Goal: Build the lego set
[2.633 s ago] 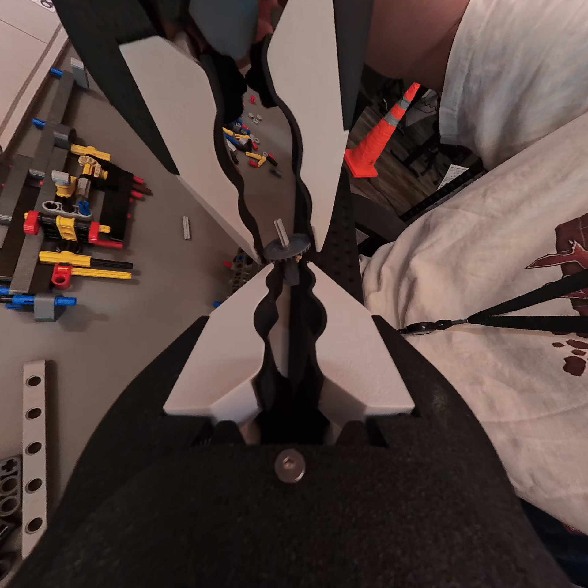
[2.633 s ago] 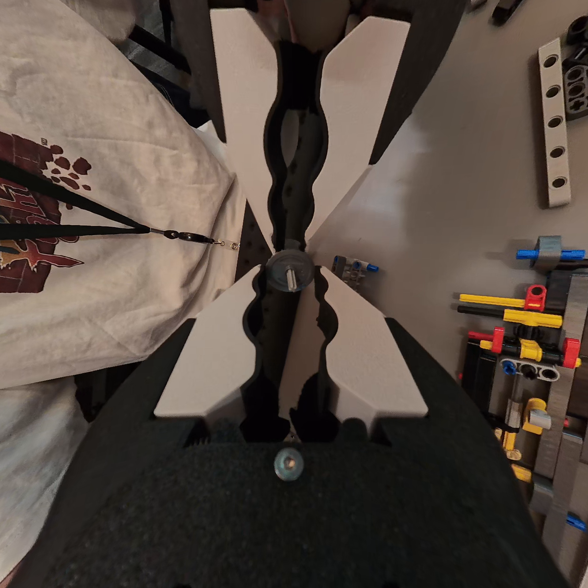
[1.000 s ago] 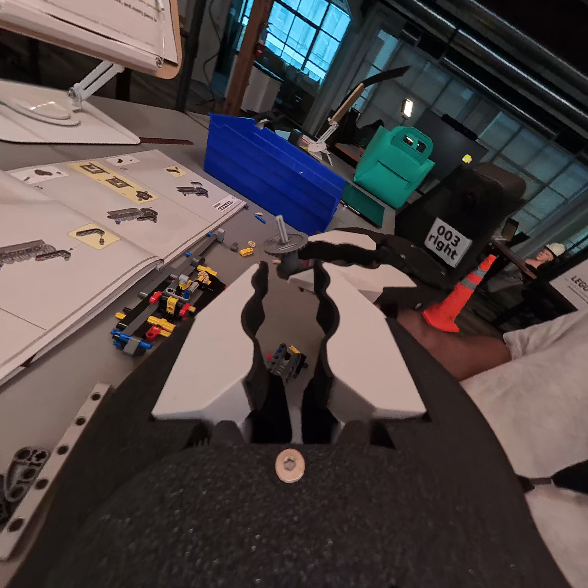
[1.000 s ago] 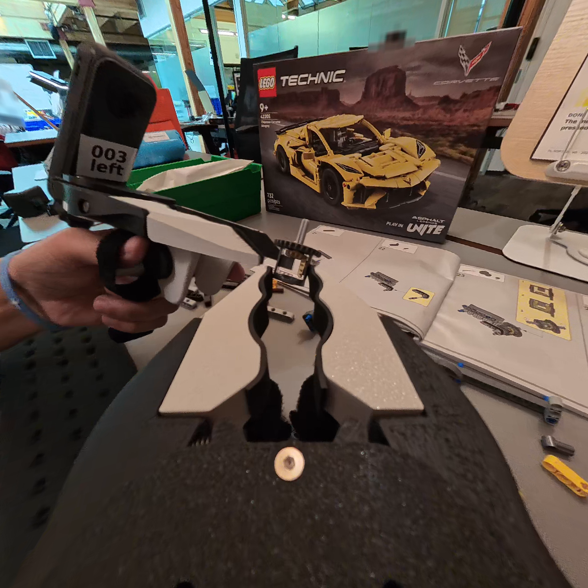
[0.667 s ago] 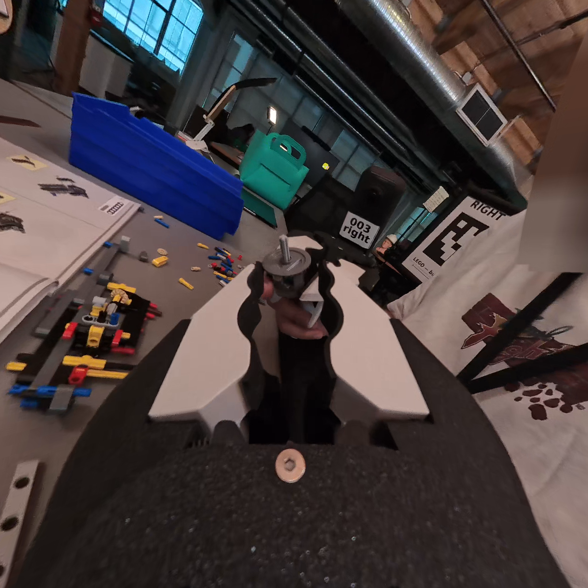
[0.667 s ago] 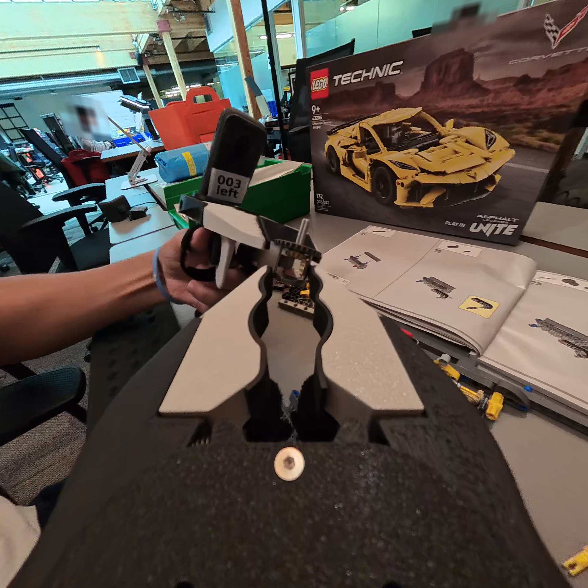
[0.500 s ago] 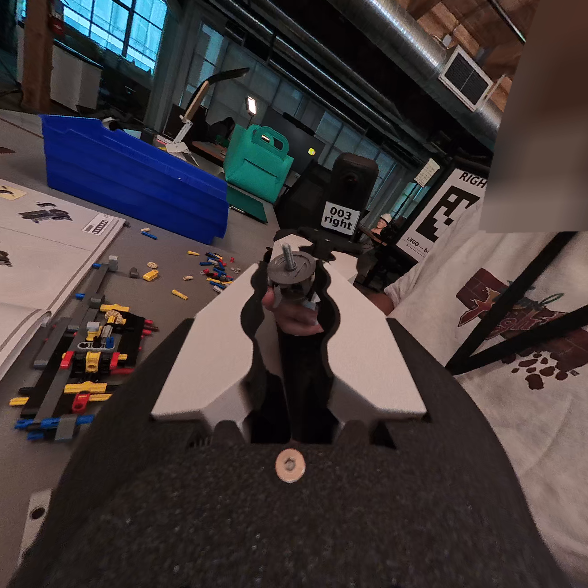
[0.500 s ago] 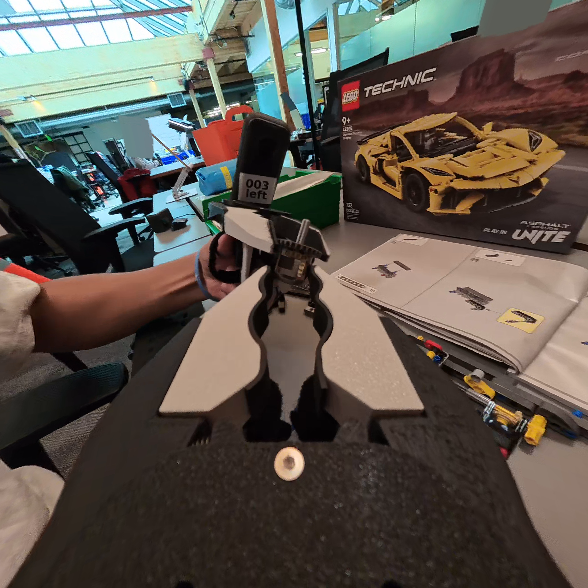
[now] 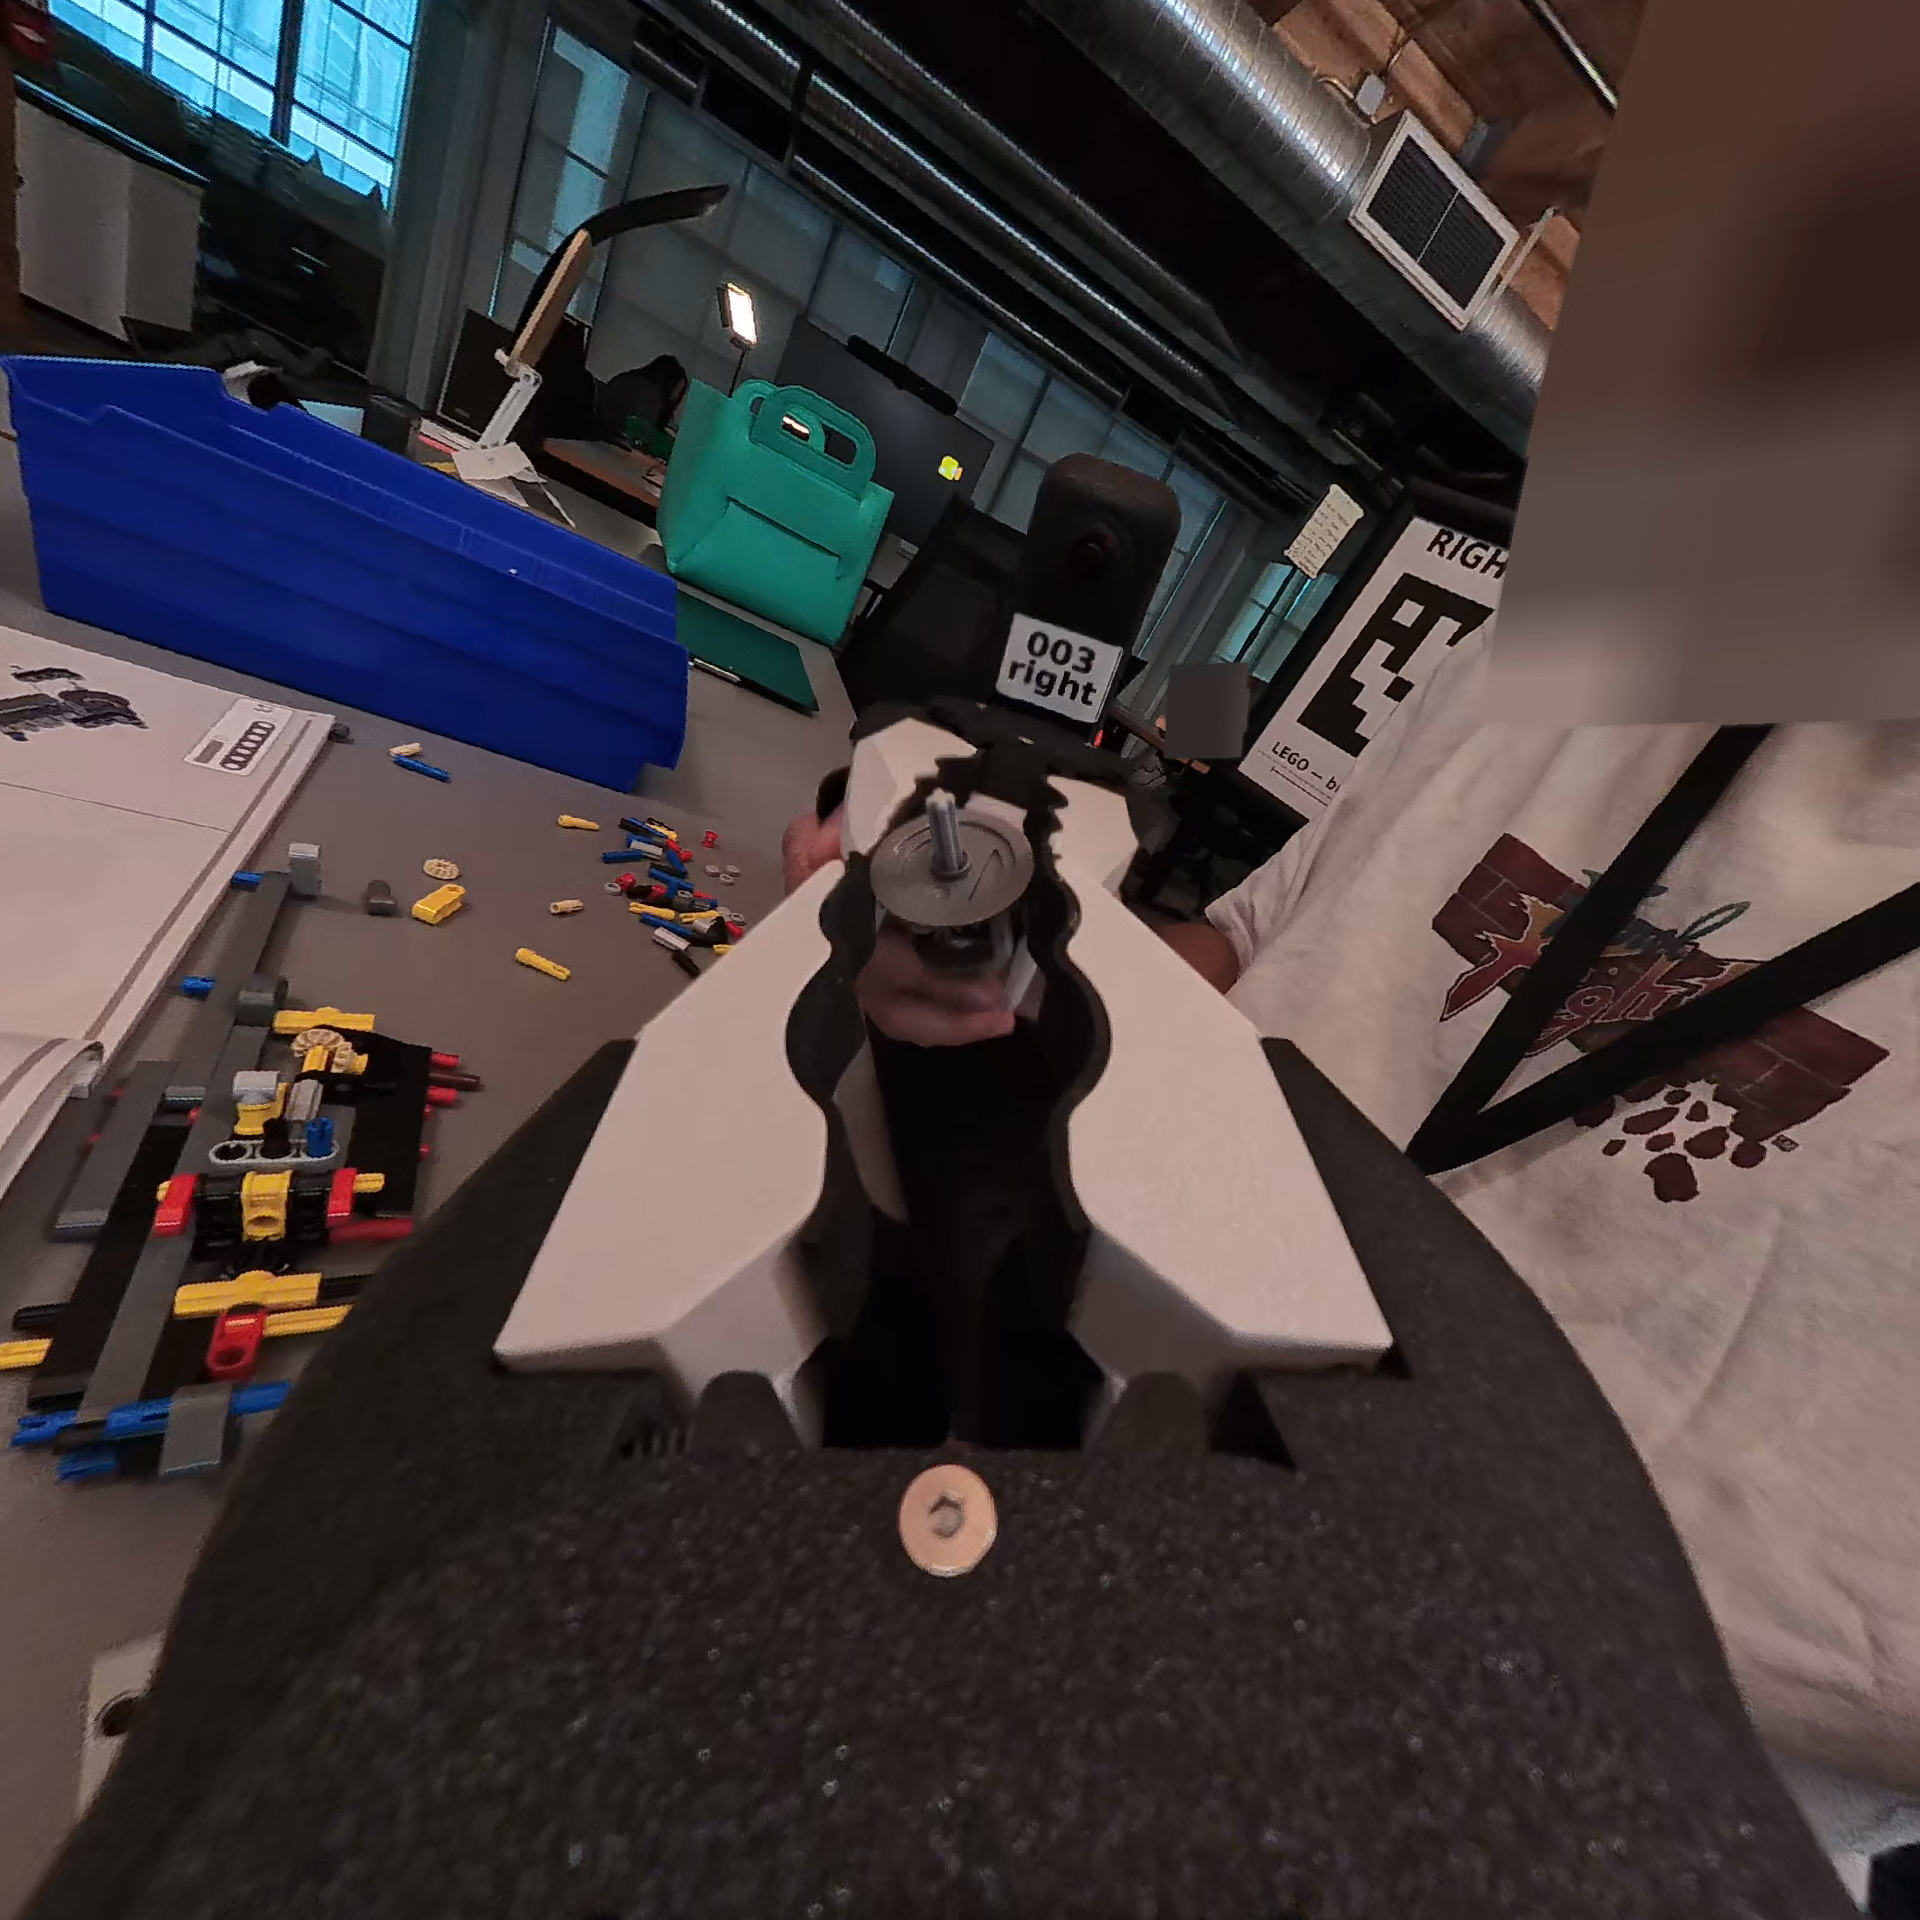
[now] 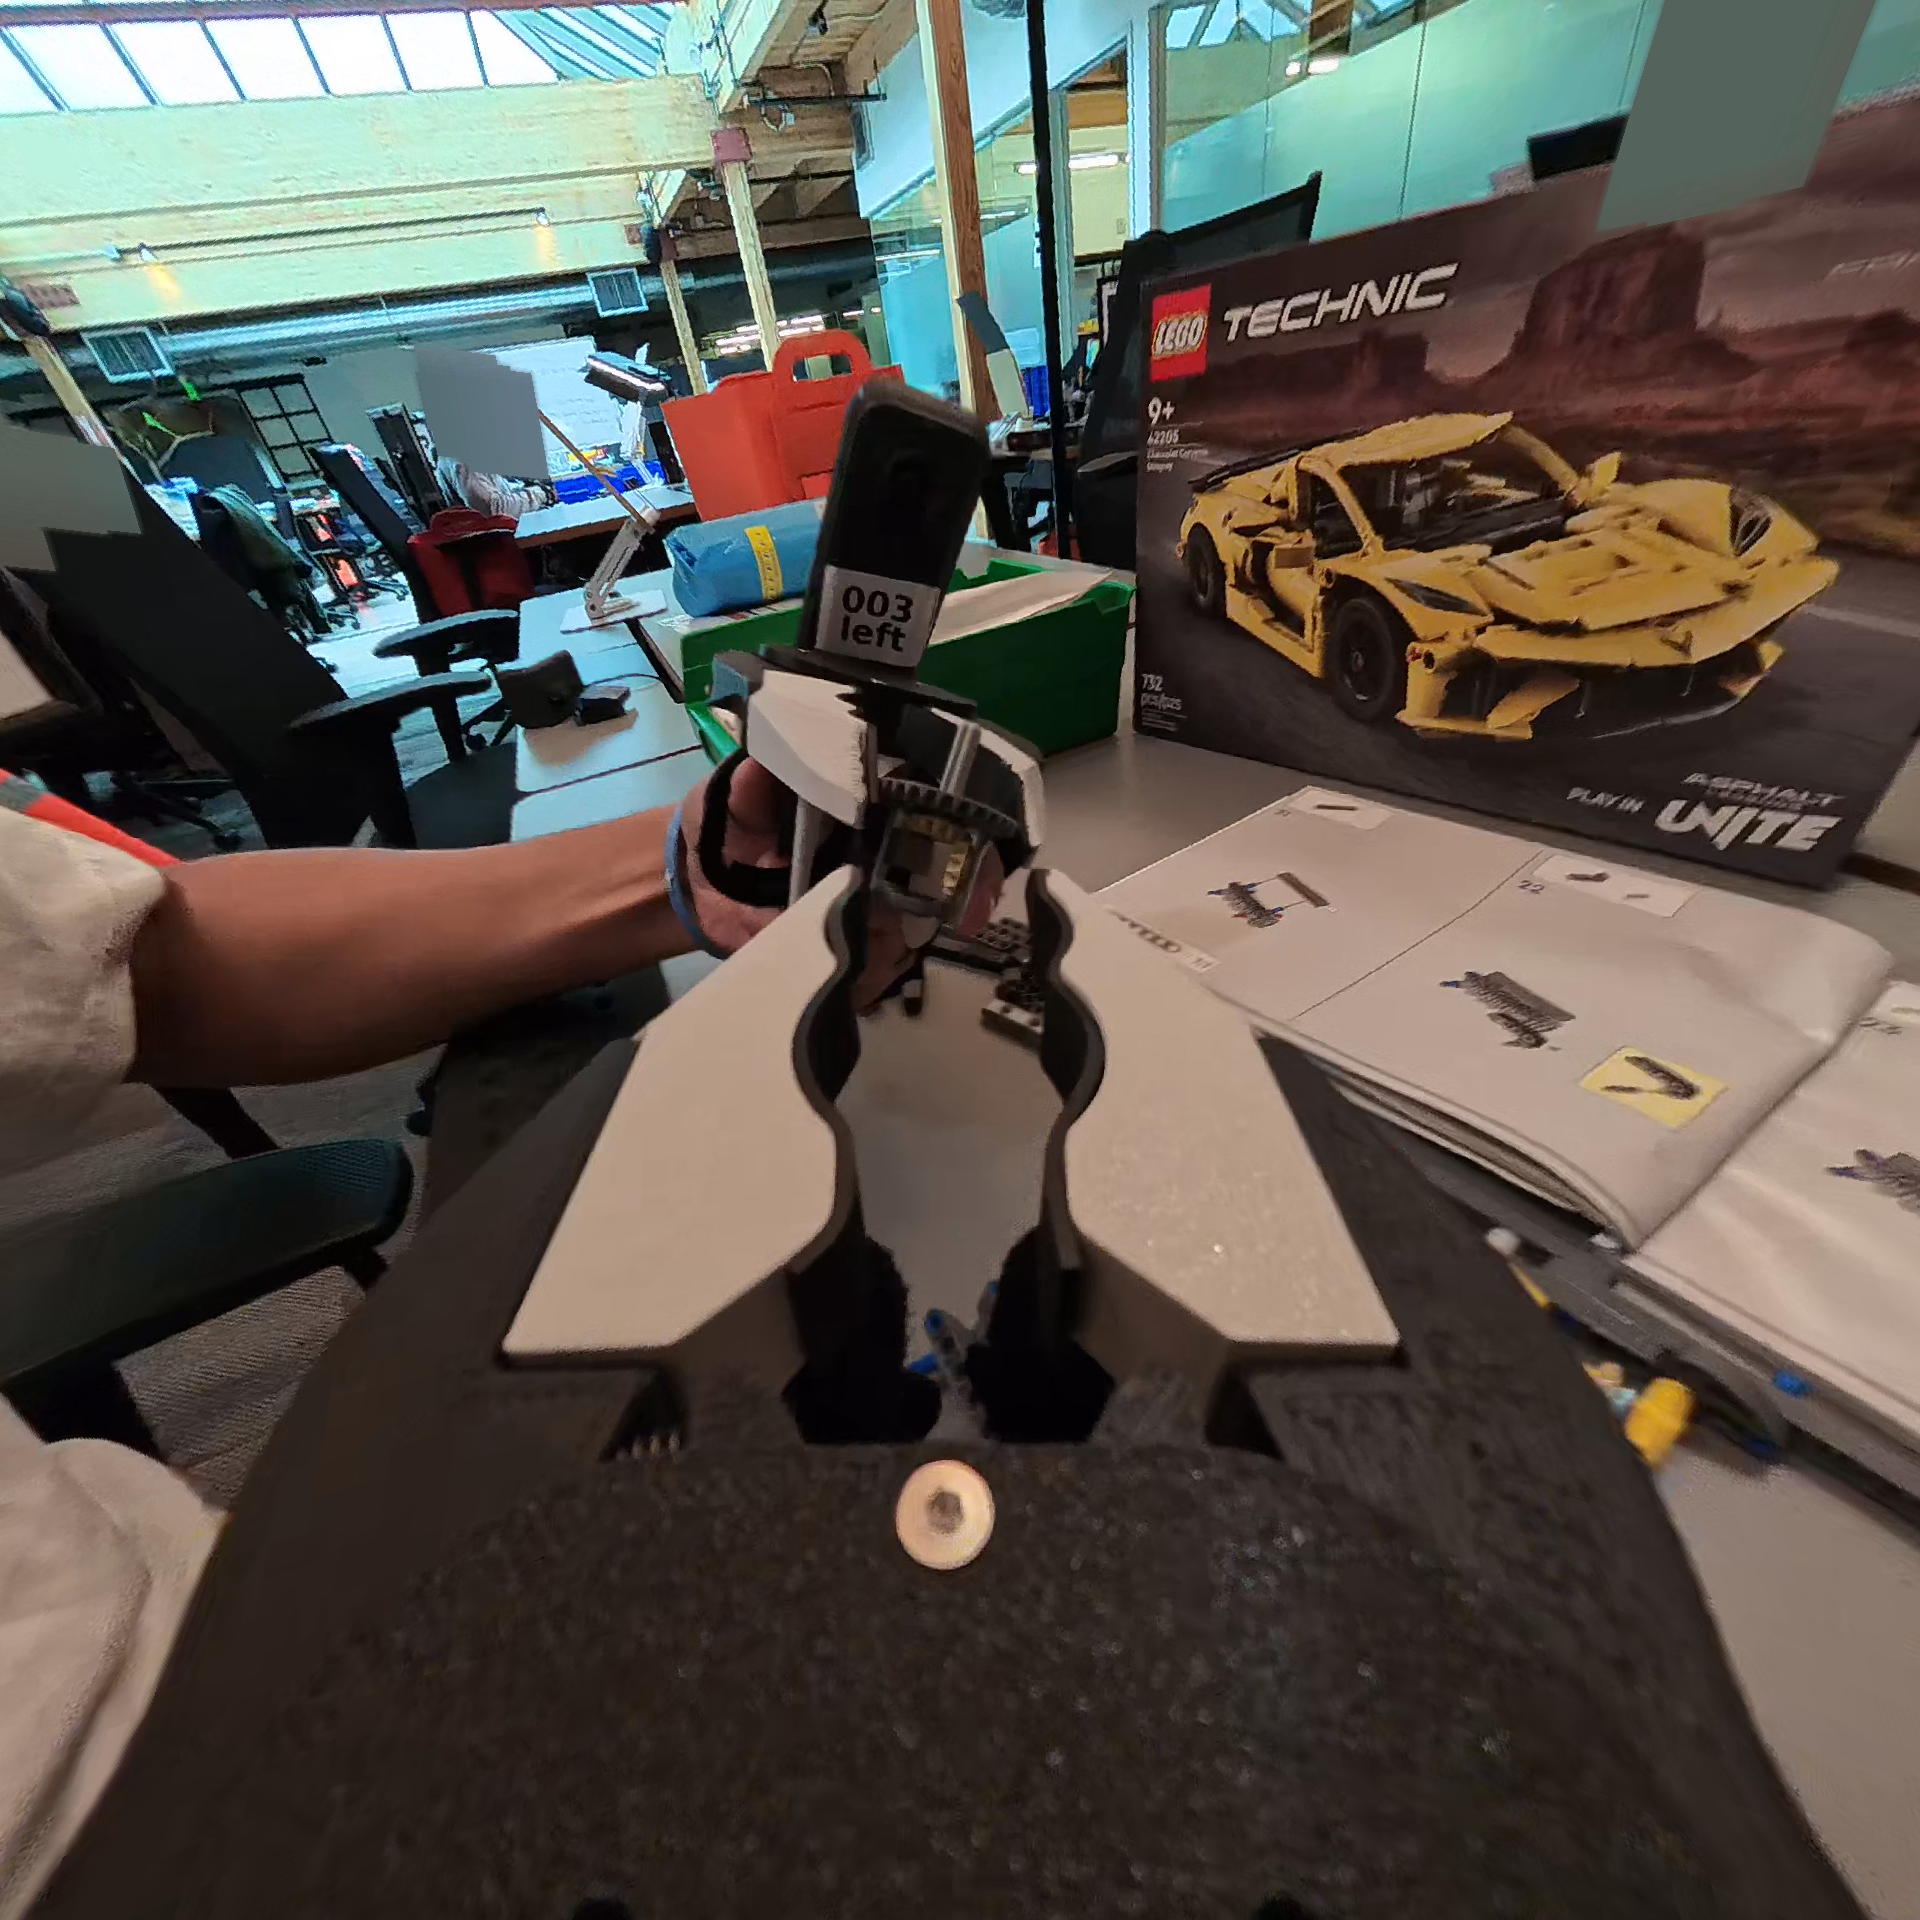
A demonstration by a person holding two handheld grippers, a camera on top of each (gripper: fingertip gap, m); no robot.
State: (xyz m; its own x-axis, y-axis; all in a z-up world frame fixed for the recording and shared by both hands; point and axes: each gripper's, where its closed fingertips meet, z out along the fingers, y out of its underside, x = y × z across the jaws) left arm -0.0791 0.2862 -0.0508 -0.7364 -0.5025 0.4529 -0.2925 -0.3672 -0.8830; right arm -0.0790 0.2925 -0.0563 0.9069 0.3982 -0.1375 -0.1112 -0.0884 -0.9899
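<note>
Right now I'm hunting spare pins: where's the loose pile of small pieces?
In the left wrist view, the loose pile lies on the grey table, left of centre, before the blue bin.

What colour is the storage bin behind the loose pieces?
Blue; the storage bin shows best in the left wrist view.

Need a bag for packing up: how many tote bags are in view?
2. A teal bag stands beyond the blue bin in the left wrist view; an orange bag behind the green bin in the right wrist view. More may be hidden.
</note>
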